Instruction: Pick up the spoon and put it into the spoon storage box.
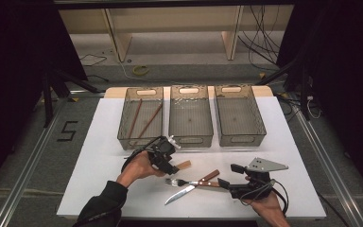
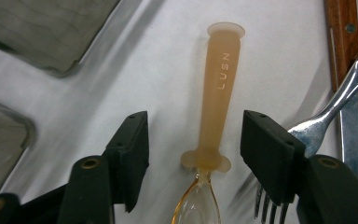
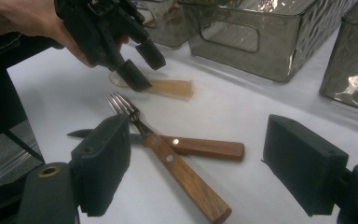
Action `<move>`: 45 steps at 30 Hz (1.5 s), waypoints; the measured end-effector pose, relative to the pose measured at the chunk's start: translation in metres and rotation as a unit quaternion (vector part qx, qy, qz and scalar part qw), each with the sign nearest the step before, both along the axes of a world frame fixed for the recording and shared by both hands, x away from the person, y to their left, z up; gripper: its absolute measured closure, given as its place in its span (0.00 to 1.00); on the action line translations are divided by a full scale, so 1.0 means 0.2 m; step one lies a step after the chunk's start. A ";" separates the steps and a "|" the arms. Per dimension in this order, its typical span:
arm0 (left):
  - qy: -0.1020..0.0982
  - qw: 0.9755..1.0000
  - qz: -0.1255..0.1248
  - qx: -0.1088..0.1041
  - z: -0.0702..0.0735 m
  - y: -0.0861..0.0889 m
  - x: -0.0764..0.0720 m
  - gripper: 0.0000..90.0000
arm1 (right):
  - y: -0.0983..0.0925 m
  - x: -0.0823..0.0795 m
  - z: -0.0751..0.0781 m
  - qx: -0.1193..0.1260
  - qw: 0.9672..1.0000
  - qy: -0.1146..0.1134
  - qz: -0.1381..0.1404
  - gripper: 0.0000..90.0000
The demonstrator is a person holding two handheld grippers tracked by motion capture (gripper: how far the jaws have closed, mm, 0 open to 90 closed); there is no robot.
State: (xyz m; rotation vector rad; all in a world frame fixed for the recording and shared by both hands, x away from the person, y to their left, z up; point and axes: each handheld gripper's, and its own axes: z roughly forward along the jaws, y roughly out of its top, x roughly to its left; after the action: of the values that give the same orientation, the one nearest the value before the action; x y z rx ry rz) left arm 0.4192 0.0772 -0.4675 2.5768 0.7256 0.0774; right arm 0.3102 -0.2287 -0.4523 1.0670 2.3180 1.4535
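An amber translucent spoon (image 2: 221,84) lies flat on the white table (image 1: 104,165). My left gripper (image 2: 196,126) is lowered over it, with a jaw on each side of the handle near the bowl. A gap shows on both sides, so the pads do not touch it. In the high view my left gripper (image 1: 169,164) covers the bowl, and only the handle end of the spoon (image 1: 184,164) sticks out. A wooden-handled fork (image 3: 177,170) and knife (image 3: 209,148) lie crossed in front of my right gripper (image 3: 198,140), which is open and holds nothing.
Three clear bins stand in a row at the back: left bin (image 1: 123,137) with two brown chopsticks (image 1: 146,124), middle bin (image 1: 191,139), right bin (image 1: 241,139). The fork (image 1: 194,182) and knife (image 1: 179,195) lie between the two grippers. My right gripper (image 1: 229,175) rests near the front edge.
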 end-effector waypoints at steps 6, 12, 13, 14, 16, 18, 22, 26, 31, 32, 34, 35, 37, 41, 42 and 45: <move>-0.003 1.000 -0.009 0.012 -0.02 -0.02 0.00 0.54 | 0.00 -0.01 0.00 -0.001 1.000 -0.001 -0.001 0.27; -0.012 1.000 -0.017 0.018 -0.02 -0.02 -0.01 0.62 | 0.01 -0.01 0.00 -0.003 1.000 -0.001 0.000 0.27; -0.012 1.000 -0.018 0.020 -0.02 -0.03 -0.01 0.64 | 0.01 -0.01 0.00 -0.003 1.000 -0.001 0.000 0.27; -0.013 1.000 -0.020 0.020 -0.02 -0.03 -0.01 0.65 | 0.01 -0.01 0.00 -0.003 1.000 -0.001 0.001 0.27; -0.018 0.999 -0.023 0.022 -0.02 -0.03 -0.02 0.68 | 0.01 -0.01 0.01 -0.003 1.000 -0.001 0.000 0.27; -0.019 0.999 -0.031 0.025 -0.02 -0.04 -0.02 0.71 | 0.01 -0.01 0.01 -0.003 1.000 -0.001 0.000 0.27; -0.023 0.999 -0.039 0.026 -0.02 -0.05 -0.03 0.76 | 0.01 -0.01 0.01 -0.004 1.000 -0.001 0.001 0.27; -0.023 0.998 -0.045 0.024 -0.02 -0.05 -0.03 0.80 | 0.01 -0.01 0.01 -0.006 1.000 -0.002 0.001 0.27; -0.023 0.998 -0.049 0.023 -0.02 -0.05 -0.04 0.84 | 0.01 -0.01 0.01 -0.006 1.000 -0.002 0.001 0.27; -0.022 0.998 -0.049 0.021 -0.02 -0.05 -0.03 0.85 | 0.01 -0.01 0.01 -0.006 1.000 -0.002 0.001 0.27; -0.022 0.999 -0.046 0.017 -0.02 -0.05 -0.04 0.85 | 0.01 -0.01 0.01 -0.006 1.000 -0.002 0.001 0.27; -0.022 0.999 -0.046 0.017 -0.02 -0.05 -0.04 0.85 | 0.01 -0.01 0.01 -0.006 1.000 -0.003 0.002 0.27; -0.022 0.999 -0.046 0.017 -0.02 -0.05 -0.04 0.86 | 0.01 -0.01 0.01 -0.006 1.000 -0.004 0.002 0.27; -0.023 0.998 -0.048 0.018 -0.02 -0.04 -0.03 0.86 | 0.01 -0.02 0.01 -0.006 1.000 -0.003 0.002 0.27; -0.024 0.998 -0.048 0.017 -0.02 -0.04 -0.03 0.86 | 0.01 -0.02 0.01 -0.007 1.000 -0.004 0.002 0.27; -0.023 0.999 -0.047 0.013 -0.02 -0.04 -0.03 0.86 | 0.01 -0.01 0.01 -0.006 1.000 -0.003 0.001 0.27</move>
State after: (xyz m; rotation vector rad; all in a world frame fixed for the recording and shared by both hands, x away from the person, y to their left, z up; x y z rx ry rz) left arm 0.4128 0.0694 -0.4713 2.6203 0.5895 0.1163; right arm 0.3072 -0.2267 -0.4507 1.0543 2.3215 1.4396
